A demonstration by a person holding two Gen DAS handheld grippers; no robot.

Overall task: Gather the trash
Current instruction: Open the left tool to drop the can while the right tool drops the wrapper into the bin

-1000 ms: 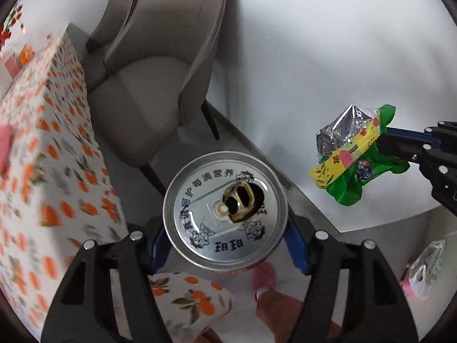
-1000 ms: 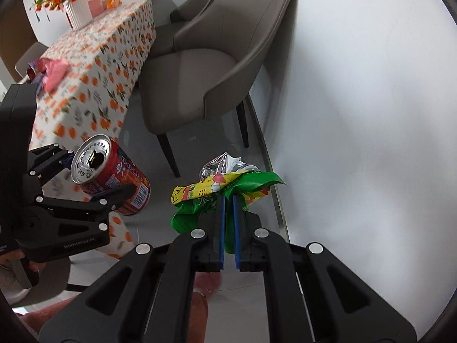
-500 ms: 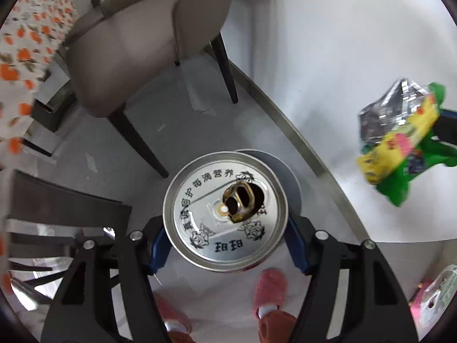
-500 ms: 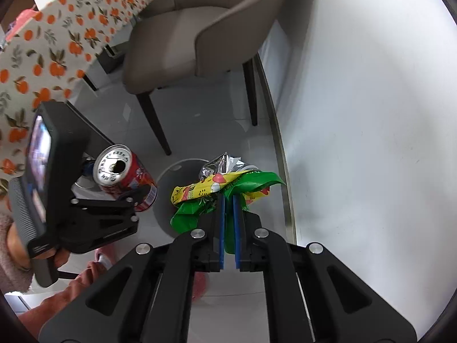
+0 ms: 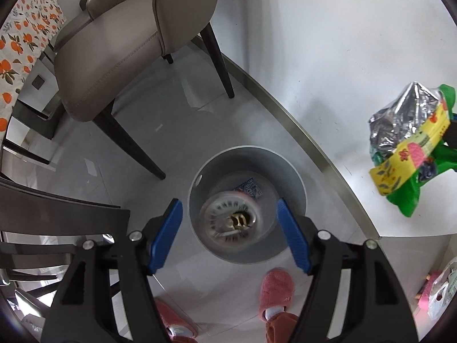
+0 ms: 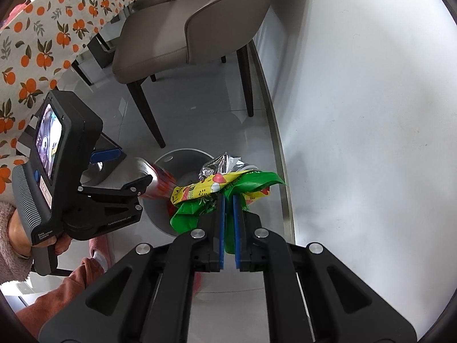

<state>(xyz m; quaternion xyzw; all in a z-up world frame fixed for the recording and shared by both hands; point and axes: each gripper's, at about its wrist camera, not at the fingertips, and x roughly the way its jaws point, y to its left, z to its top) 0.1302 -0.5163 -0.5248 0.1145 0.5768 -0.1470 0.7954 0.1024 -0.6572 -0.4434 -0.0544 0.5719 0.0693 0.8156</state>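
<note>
Wall: a big white wall [image 6: 371, 114] fills the right side of both views.
Floor: grey shiny tiles [image 5: 177, 131] lie under everything.
Table: a cloth with oranges printed on it [image 6: 37, 37] hangs at the far left.
Chair: a grey-brown padded chair [image 5: 128, 37] with dark legs stands next to the table, close to the bin.
Bin: a round grey trash bin [image 5: 297, 188] sits on the floor between the chair and the wall, right under both grippers. A blue and white scrap lies inside it.
Left gripper: the left gripper [image 5: 230, 233] points down over the bin. Its blue fingers [image 5: 168, 231] are spread wide and are opening, and they do not touch the can. A hand [image 6: 20, 228] in a fuzzy pink sleeve holds its handle.
Right gripper: the right gripper [image 6: 228, 225] has its blue fingers [image 6: 221, 223] pressed together, pinching the wrapper.
Can: the red drink can [image 5: 231, 220] looks blurry. From the left wrist it shows in the mouth of the bin, between the blue fingers but free of them. From the right wrist it shows at the bin's rim, just past the left gripper's tips.
Wrapper: a crumpled green, yellow and silver snack wrapper [image 6: 222, 185] hangs from the right gripper, over the right edge of the bin.
Slippers: two pink slippers [image 5: 275, 291] stand on the floor just beside the bin.
Bag: a small see-through plastic bag [image 5: 440, 297] lies at the far right edge by the wall.
</note>
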